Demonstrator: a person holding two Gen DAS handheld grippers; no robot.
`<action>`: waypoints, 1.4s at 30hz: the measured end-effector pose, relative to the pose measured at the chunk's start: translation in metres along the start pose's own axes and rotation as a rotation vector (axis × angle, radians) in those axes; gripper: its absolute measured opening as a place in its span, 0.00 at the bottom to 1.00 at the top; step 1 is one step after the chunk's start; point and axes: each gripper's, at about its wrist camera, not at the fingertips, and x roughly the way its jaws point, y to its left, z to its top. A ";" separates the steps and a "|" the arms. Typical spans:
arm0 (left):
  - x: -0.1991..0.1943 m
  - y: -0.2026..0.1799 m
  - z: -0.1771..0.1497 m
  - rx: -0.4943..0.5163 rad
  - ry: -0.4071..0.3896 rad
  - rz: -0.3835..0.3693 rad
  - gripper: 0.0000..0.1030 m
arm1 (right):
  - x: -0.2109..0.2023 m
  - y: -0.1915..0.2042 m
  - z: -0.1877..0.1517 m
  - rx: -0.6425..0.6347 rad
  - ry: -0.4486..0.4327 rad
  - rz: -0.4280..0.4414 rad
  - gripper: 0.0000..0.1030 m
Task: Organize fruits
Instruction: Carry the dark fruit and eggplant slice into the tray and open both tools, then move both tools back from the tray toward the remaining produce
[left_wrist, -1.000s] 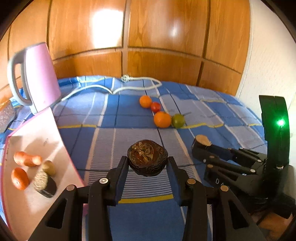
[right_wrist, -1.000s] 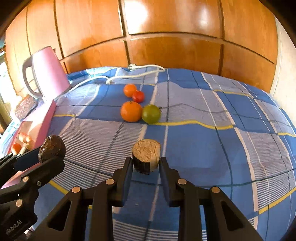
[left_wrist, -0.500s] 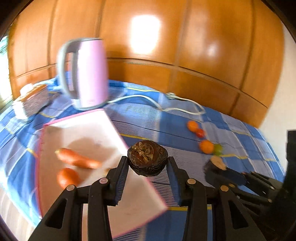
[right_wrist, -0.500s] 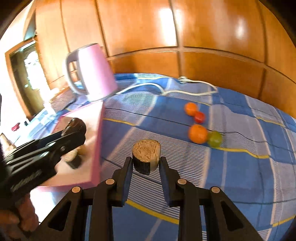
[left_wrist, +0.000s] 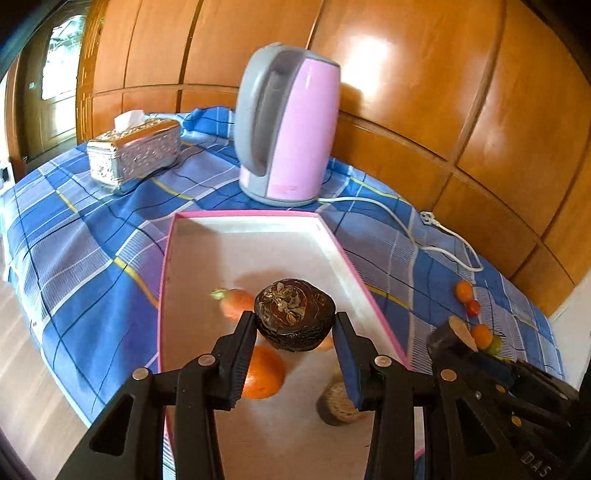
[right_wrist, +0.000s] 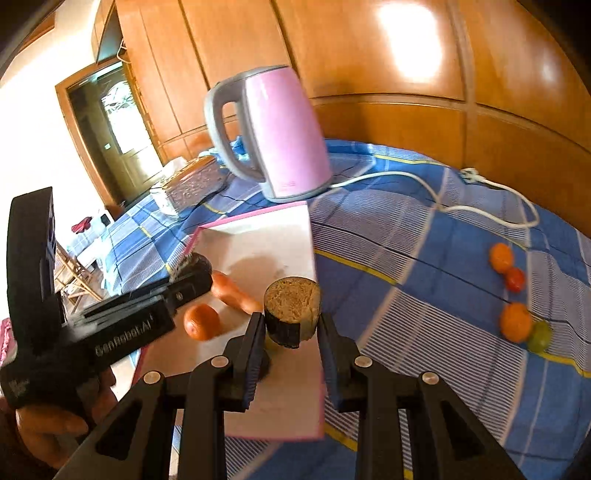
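Observation:
My left gripper (left_wrist: 295, 332) is shut on a dark brown round fruit (left_wrist: 293, 314) and holds it above the pink-rimmed white tray (left_wrist: 258, 225). In the tray lie a carrot (left_wrist: 236, 302), an orange (left_wrist: 264, 373) and a dark cut piece (left_wrist: 338, 404). My right gripper (right_wrist: 291, 332) is shut on a dark-skinned cut piece with a tan face (right_wrist: 292, 310), above the tray's right part (right_wrist: 291, 417). The left gripper shows in the right wrist view at the left (right_wrist: 192, 277). Two oranges (right_wrist: 515, 321), a tomato (right_wrist: 515, 279) and a green fruit (right_wrist: 539, 336) lie on the blue cloth.
A pink kettle (left_wrist: 288, 125) stands behind the tray, with its white cord (left_wrist: 413, 232) trailing right. A silver tissue box (left_wrist: 133, 155) sits at the back left. The bed's edge and the floor (left_wrist: 22, 369) are at the left. Wooden panels form the back wall.
Both grippers have swung left from the loose fruits to above the tray, each still holding its piece. The kettle and tissue box came into view.

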 end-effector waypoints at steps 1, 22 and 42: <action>0.001 0.002 -0.001 -0.005 0.004 0.002 0.42 | 0.004 0.002 0.002 -0.005 0.004 0.005 0.29; -0.007 -0.005 -0.012 0.006 0.001 0.062 0.45 | 0.005 -0.005 -0.027 0.107 0.048 -0.023 0.34; -0.014 -0.053 -0.035 0.145 0.024 0.012 0.45 | -0.027 -0.036 -0.039 0.177 -0.022 -0.139 0.34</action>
